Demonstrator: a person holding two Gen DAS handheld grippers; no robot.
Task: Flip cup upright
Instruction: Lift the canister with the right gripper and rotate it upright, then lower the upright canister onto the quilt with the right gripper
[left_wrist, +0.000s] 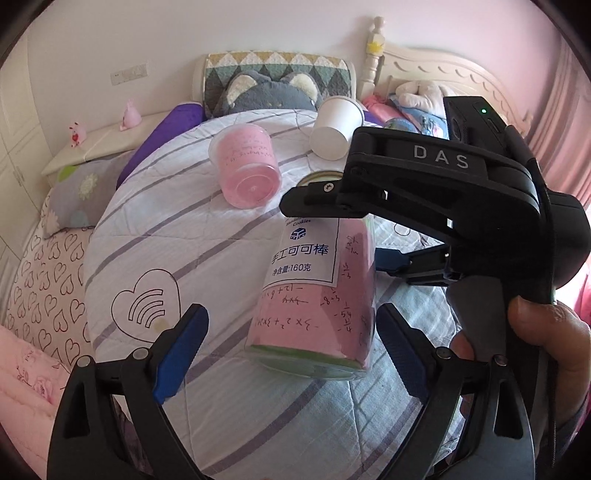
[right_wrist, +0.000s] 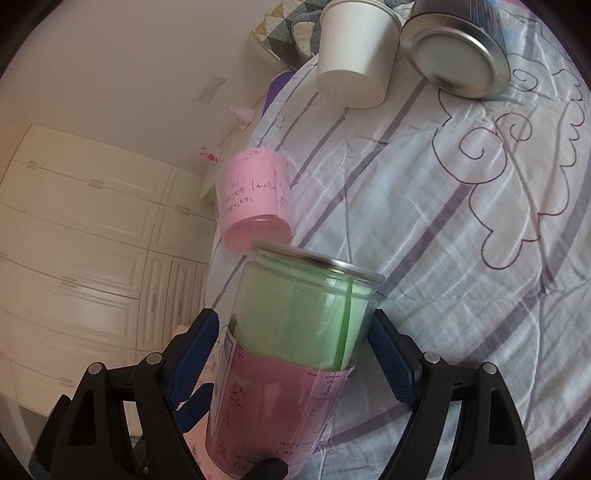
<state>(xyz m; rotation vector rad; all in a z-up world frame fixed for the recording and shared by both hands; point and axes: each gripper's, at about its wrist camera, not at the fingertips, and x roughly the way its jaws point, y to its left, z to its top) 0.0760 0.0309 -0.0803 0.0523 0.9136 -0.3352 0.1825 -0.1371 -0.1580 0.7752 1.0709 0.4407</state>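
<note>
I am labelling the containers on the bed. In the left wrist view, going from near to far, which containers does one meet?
Clear jar with pink and green paper, lying between the open jaws of the left gripper → small pink cup on its side → white paper cup, farthest, also on its side.

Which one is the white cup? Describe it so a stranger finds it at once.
Look at the striped quilt, toward its far end below the patterned headboard cushion. The white paper cup lies tipped there, plain and opaque, unlike the pink-lined clear cup beside it.
</note>
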